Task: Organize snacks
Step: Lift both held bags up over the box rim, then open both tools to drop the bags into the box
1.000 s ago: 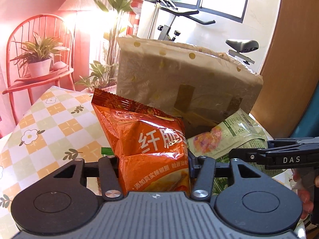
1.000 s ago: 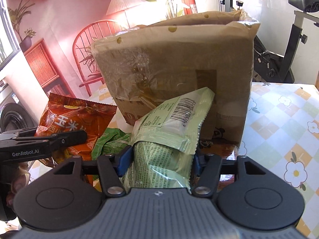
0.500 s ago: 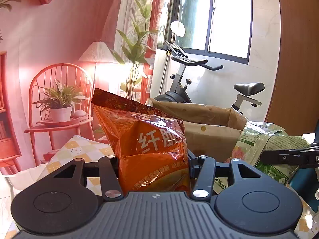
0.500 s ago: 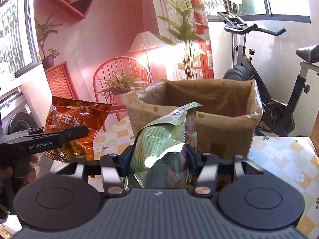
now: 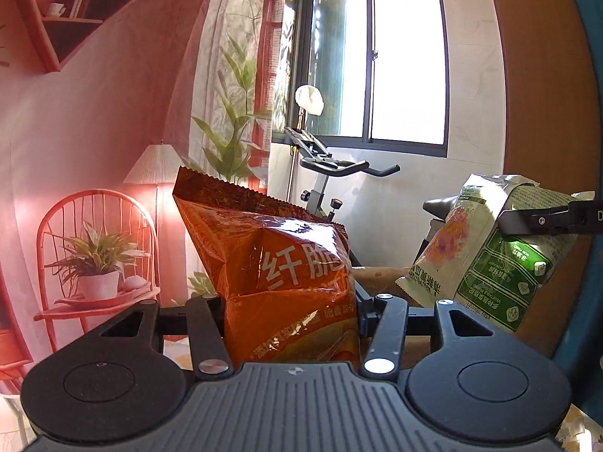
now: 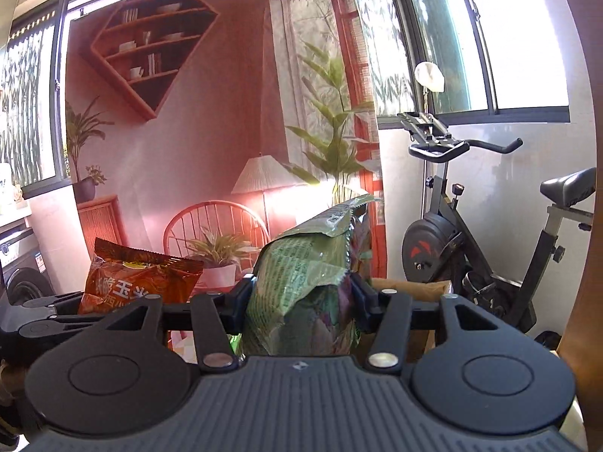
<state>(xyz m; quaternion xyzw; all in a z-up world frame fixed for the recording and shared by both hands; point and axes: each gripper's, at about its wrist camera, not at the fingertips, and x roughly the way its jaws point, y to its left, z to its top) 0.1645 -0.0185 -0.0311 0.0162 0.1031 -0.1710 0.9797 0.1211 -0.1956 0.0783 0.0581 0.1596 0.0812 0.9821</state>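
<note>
In the left wrist view, the left gripper [image 5: 292, 316] had its fingers closed on the lower part of an orange snack bag [image 5: 279, 263], which stood upright between them, its serrated top seal well above the grip. The bag looked puffed with air and glossy, so it was probably light, soft and somewhat slippery; squeezing harder could crush whatever is inside, and a hold nearer the flat seal would likely be firmer. To the right, a green snack bag [image 5: 486, 260] hung in the air, pinched by the dark fingers [image 5: 542, 220] of the other gripper. A strip of a brown paper box [image 5: 380, 277] showed low behind the bags

In the right wrist view, the right gripper [image 6: 301, 301] had its fingers closed on the middle of the green snack bag [image 6: 301, 290], which was creased and folded over at the top; it seemed thin, limp film, likely to sag or twist out unless gripped across its fuller body. The orange snack bag [image 6: 139, 282] was at the left, held aloft, and the brown paper box [image 6: 410, 290] showed just beyond the right finger. No worktop was visible in either view
</note>
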